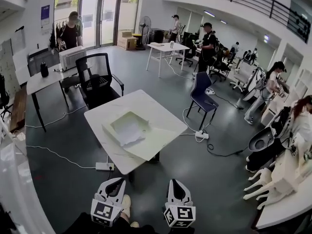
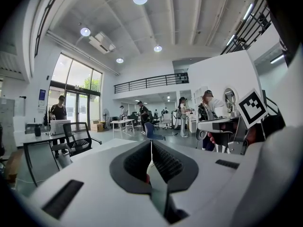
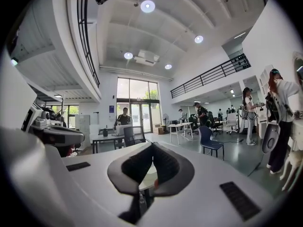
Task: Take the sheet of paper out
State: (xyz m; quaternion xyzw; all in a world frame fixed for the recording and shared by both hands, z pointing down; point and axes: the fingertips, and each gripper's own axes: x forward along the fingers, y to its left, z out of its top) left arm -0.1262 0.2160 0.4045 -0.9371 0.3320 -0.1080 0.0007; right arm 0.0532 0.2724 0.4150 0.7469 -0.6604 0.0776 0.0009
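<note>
White paper [image 1: 127, 132] lies in a flat box [image 1: 117, 119] on the table [image 1: 165, 125], well apart from both tongs. The left gripper [image 1: 115, 182] and right gripper [image 1: 176, 183] are pinched together and empty. They should get close first, then open.

Behind my table [image 1: 163, 126] stands a black mesh chair [image 1: 97, 79]; right of it, a blue chair [image 1: 202, 94]. A power strip [image 1: 201, 136] lies on the floor [image 1: 63, 179] beside that chair (cable attached). A pedestal fan [image 1: 145, 26] stands near the glass doors [image 1: 97, 13].

The right tongs [image 3: 151, 145] look shut, facing a table [image 3: 148, 177].
</note>
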